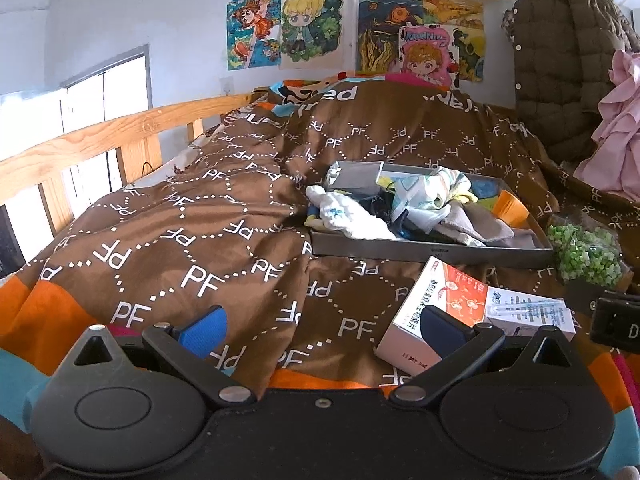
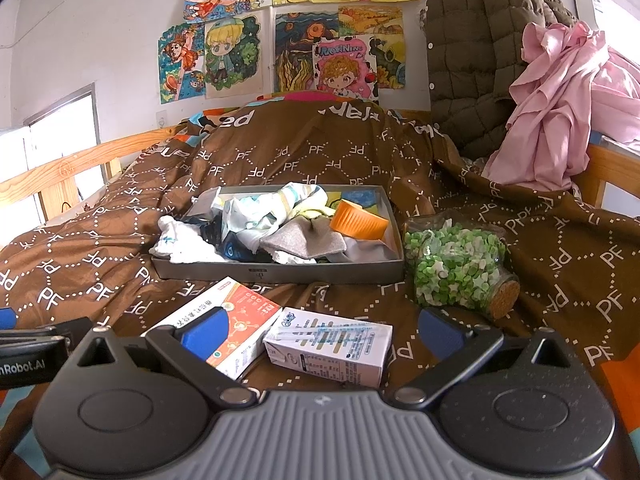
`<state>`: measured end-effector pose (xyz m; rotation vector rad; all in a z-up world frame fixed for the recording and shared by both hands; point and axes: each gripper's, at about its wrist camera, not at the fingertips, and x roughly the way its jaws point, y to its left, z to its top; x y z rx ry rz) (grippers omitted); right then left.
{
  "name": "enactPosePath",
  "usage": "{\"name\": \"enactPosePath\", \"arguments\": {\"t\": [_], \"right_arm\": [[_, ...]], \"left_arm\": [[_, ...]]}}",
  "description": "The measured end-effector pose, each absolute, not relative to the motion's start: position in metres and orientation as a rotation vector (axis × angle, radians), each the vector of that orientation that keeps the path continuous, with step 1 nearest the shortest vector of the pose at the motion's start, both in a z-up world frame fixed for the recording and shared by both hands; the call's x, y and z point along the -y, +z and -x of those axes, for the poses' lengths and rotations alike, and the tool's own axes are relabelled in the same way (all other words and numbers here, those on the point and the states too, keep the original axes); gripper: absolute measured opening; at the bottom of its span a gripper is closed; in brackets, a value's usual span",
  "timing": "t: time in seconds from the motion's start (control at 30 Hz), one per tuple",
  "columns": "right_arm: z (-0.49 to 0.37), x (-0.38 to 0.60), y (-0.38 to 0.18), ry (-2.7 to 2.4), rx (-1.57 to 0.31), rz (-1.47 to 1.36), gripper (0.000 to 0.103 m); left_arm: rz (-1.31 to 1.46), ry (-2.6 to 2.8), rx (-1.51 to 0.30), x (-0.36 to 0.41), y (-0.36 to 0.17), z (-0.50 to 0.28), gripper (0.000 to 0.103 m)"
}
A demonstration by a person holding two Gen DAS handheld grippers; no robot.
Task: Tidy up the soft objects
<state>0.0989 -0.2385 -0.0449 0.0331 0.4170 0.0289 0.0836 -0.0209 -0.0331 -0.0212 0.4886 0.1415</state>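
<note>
1. Two grippers hover low over the brown PF-printed quilt (image 2: 280, 152), both empty: the left gripper (image 1: 322, 330) and the right gripper (image 2: 320, 330) each have their fingers spread wide apart, clamped on nothing.
2. The task's things, a jumble of soft cloth items (image 2: 276, 220), lie heaped in the shallow grey rectangular tray (image 2: 280, 272). A white sock (image 2: 180, 236) droops over the tray's left wall.
3. Recommended step, as a judgement: approach the tray from the front, lower one gripper onto a single top-lying piece, and pinch a raised fold, not the whole heap, so that neighbouring pieces do not drag out.
4. Steady the tray with the other gripper if needed; the quilt beneath it is soft and uneven, and the tray may tip or slide.
5. Obstructions in front of the tray: a white-and-orange cardboard box (image 2: 228, 320) and a pale blue-printed carton (image 2: 332, 344), touching each other. Pass above them.
6. Right of the tray, just beside it, lies a glass jar of green-and-white paper stars (image 2: 456, 264) with a cork stopper; avoid knocking it.
7. An orange ribbed cup (image 2: 358, 222) rests inside the tray among the cloths; it is not soft.
</note>
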Motion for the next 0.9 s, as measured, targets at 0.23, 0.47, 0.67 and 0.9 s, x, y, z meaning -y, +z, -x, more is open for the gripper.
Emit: {"name": "enactPosePath", "arguments": {"t": [0.23,0.47,0.67,0.9], "right_arm": [[-0.0979,0.2396,-0.0464,0.028,-0.427,-0.041,0.103],[-0.0989,0.2399,-0.0461,0.028,-0.427,-0.041,0.103],[-0.0991,0.2408,-0.0462,0.032,-0.43,-0.041,0.103],[-0.0999,0.2414,-0.0458,0.032,-0.431,-0.042,0.103]], "left_arm": [[0.022,0.142,-0.5,0.021,-0.0313,-0.0877,0.102],[0.022,0.14,-0.503,0.0212,-0.0305,-0.0879,0.102],[0.023,0.141,-0.504,0.0209,-0.031,-0.0889,0.102],[0.023,0.142,-0.505,0.0208,-0.0306,-0.0881,0.102]]}}
